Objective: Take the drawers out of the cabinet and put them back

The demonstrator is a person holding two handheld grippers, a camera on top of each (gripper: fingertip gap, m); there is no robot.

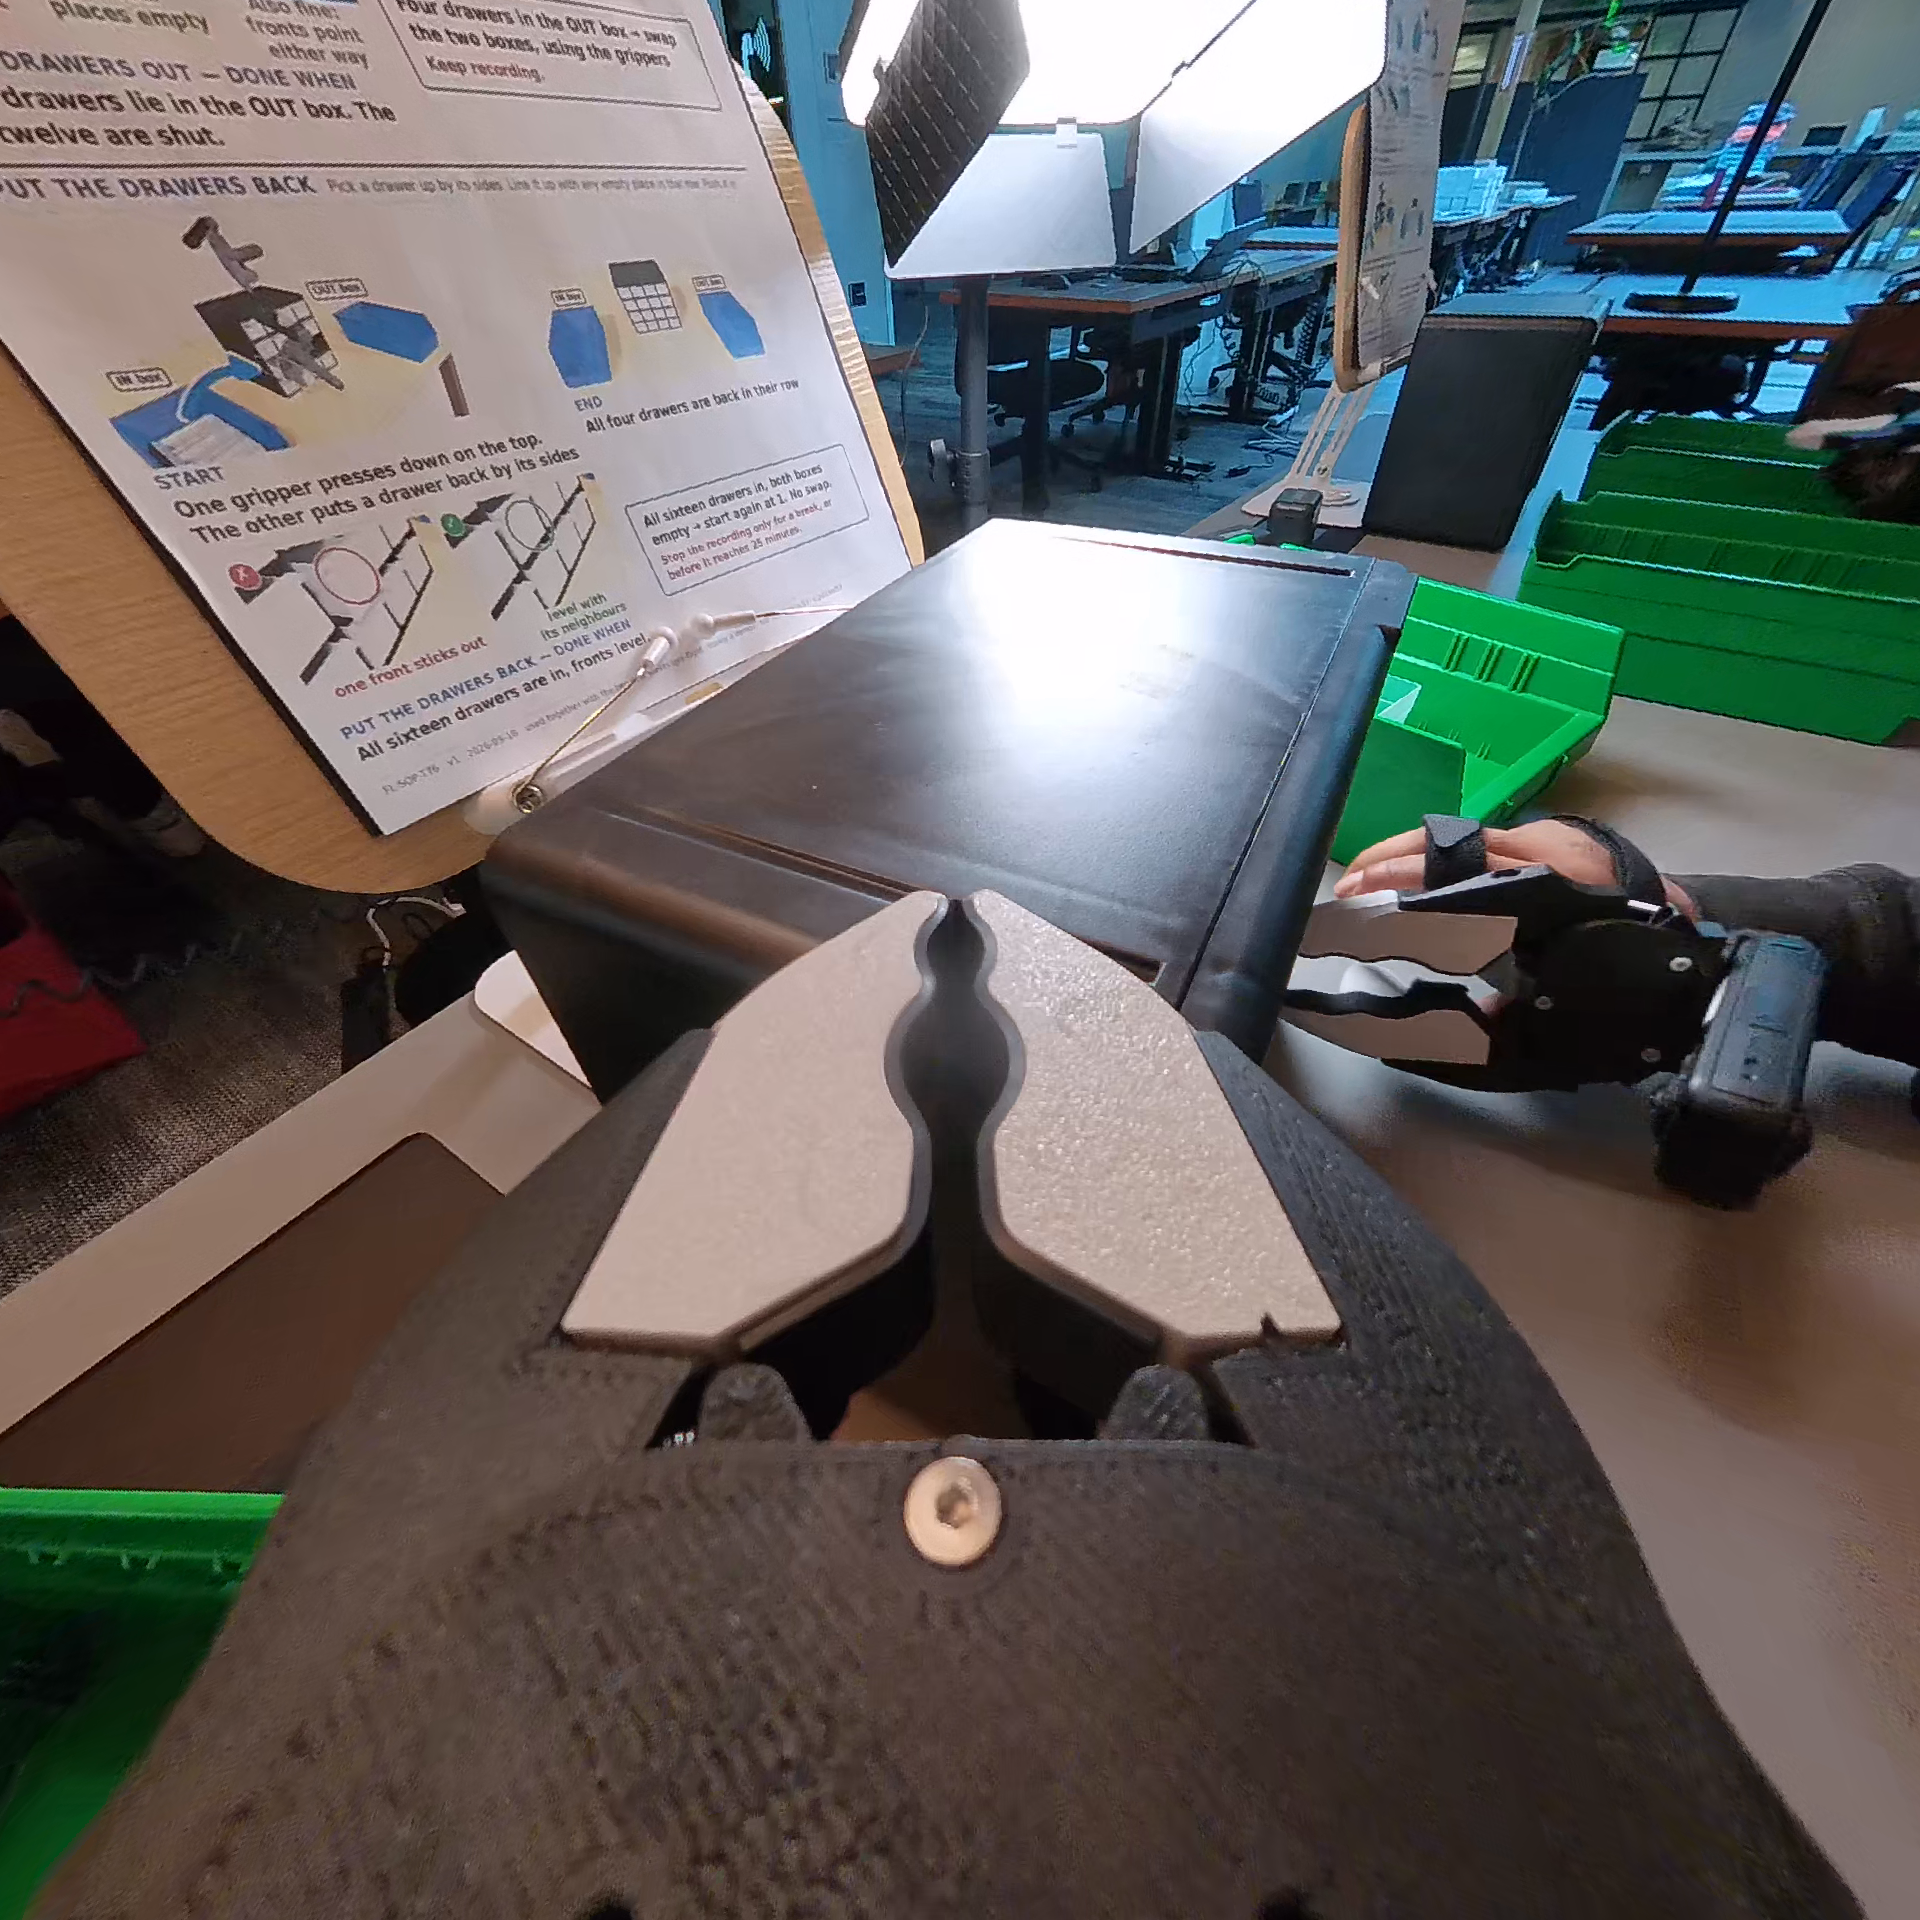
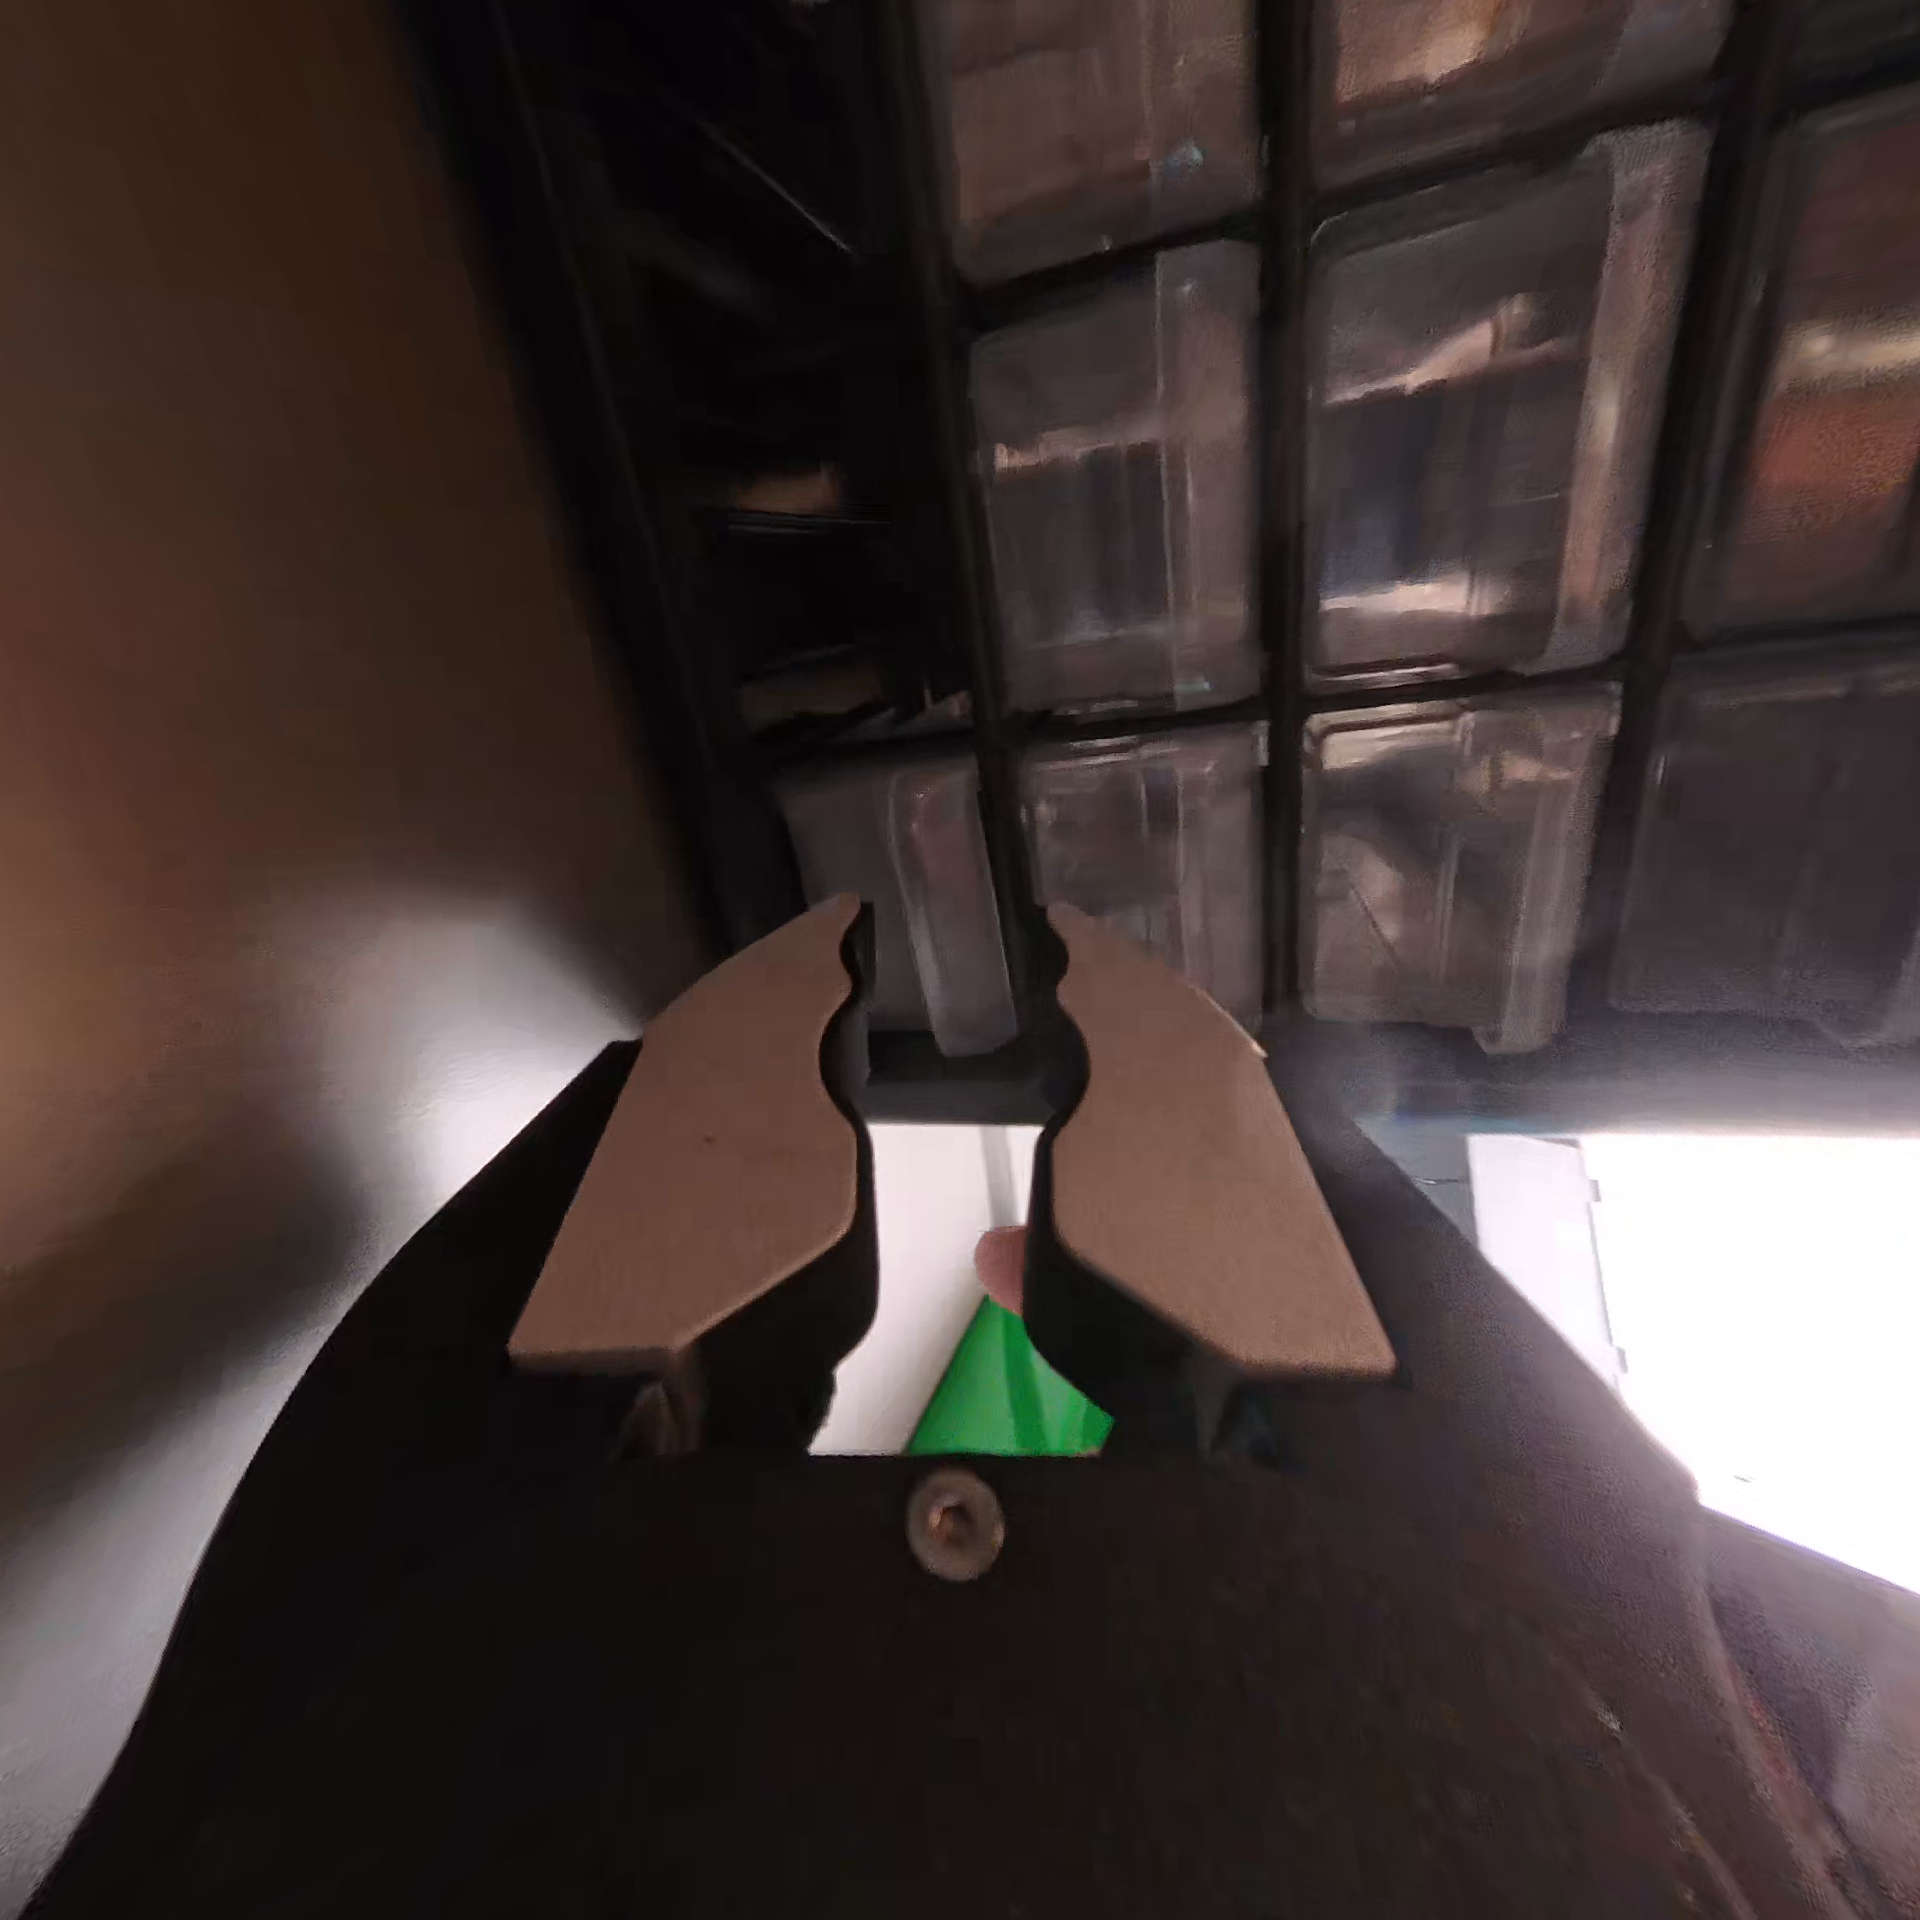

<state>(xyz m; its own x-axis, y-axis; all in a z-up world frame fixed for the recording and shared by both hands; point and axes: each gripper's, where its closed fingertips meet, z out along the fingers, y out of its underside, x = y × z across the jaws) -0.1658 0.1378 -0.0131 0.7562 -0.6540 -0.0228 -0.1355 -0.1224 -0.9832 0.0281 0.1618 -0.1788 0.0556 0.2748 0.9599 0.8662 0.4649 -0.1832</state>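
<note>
The black cabinet (image 1: 1039,727) stands on the table, its glossy top facing me. My left gripper (image 1: 956,912) is shut and empty, its tips over the near edge of that top. My right gripper (image 1: 1311,961), held sideways by a hand, points at the cabinet's front low down. In the right wrist view the right gripper (image 2: 954,920) is partly open. Its fingers straddle the handle of a clear drawer (image 2: 904,862) in the end cell of the row nearest the table, with no clear contact. Other cells in that row (image 2: 790,416) are dark and empty. Several clear drawers (image 2: 1455,468) sit in the frame.
A green bin (image 1: 1486,717) lies behind the cabinet's right side, with more green bins (image 1: 1745,582) beyond and one at my lower left (image 1: 94,1621). An instruction board (image 1: 416,416) leans at the left. The tan table (image 1: 1558,1351) runs to the right.
</note>
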